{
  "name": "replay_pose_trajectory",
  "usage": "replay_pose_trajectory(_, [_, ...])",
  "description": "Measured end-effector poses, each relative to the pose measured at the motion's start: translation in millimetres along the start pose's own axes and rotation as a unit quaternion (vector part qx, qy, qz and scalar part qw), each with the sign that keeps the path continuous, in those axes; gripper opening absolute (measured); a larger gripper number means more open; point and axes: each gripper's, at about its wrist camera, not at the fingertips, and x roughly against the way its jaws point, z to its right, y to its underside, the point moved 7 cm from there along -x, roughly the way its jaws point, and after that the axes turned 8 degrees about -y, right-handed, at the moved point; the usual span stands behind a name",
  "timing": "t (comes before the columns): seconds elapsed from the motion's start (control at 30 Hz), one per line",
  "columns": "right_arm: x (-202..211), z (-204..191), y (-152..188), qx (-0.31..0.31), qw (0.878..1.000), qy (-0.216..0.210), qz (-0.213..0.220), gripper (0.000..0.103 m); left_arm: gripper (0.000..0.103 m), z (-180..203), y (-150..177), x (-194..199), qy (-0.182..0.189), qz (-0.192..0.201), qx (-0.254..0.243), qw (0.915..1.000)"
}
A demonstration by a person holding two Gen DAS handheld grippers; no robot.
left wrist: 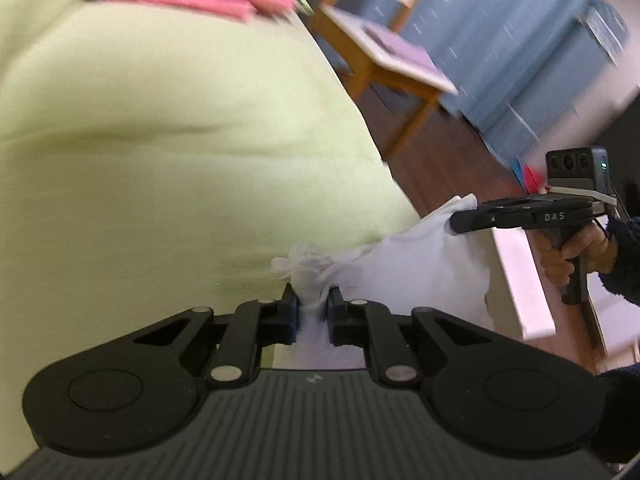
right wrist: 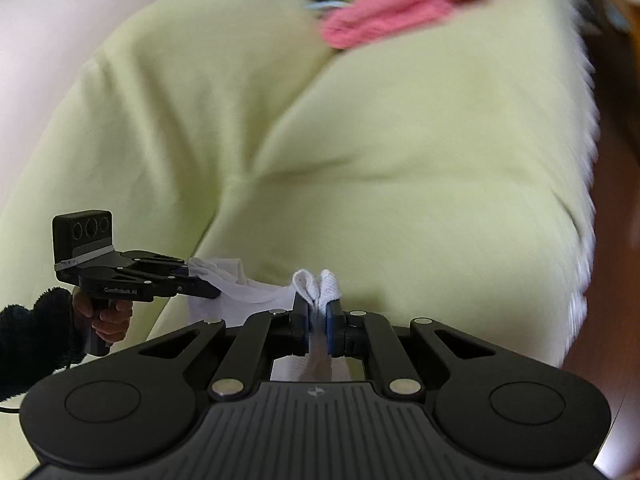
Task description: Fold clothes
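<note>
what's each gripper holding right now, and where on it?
Both hold one white cloth above the green bedding. The left gripper pinches a bunched edge; the right gripper pinches another edge, folded between its pads.

Left gripper (left wrist: 312, 308), bottom centre of its own view: jaws pinched on white cloth (left wrist: 420, 264). Right gripper (right wrist: 318, 320), bottom centre likewise, clamped on the same cloth. Each held pistol-style by a hand (left wrist: 576, 252) in a dark fuzzy sleeve (left wrist: 624, 256).

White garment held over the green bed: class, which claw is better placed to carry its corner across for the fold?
Probably neither: the left claw and the right claw each pinch a bunched corner of the white garment.
</note>
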Motion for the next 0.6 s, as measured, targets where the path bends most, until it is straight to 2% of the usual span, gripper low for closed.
replay_pose_trajectory(0.1, [-8.6,-31.8,-30.9,0.062,0.997,-0.028,-0.026,0.008,0.01,-1.4,13.1,46.5,-0.054,0.051,0.053,0.9958])
replay_pose_trajectory(0.17, [-17.3,-49.6,-50.0,0.1,0.993,-0.051,-0.048,0.008,0.01,3.6,24.4,76.2,-0.094,0.081,0.09,0.9881])
replay_pose_trajectory(0.23, [-27.8,-65.4,-68.8,0.135,0.985,-0.081,-0.074,0.008,0.01,14.0,35.4,100.6,-0.141,0.105,0.125,0.9764])
replay_pose_trajectory(0.33, [-44.2,-82.0,-93.7,0.191,0.965,-0.131,-0.123,0.008,0.01,39.3,46.0,124.0,-0.207,0.126,0.184,0.9526])
replay_pose_trajectory(0.43, [-58.7,-88.7,-115.1,0.224,0.94,-0.188,-0.175,0.008,0.01,71.6,53.2,138.6,-0.264,0.138,0.247,0.9219])
replay_pose_trajectory(0.53, [-64.5,-91.1,-132.2,0.252,0.91,-0.231,-0.233,0.008,0.01,114.7,55.5,143.7,-0.296,0.143,0.303,0.8947])
replay_pose_trajectory(0.6, [-62.0,-93.8,-141.1,0.266,0.889,-0.258,-0.27,0.008,0.01,144.7,56.3,143.8,-0.305,0.143,0.335,0.8801])
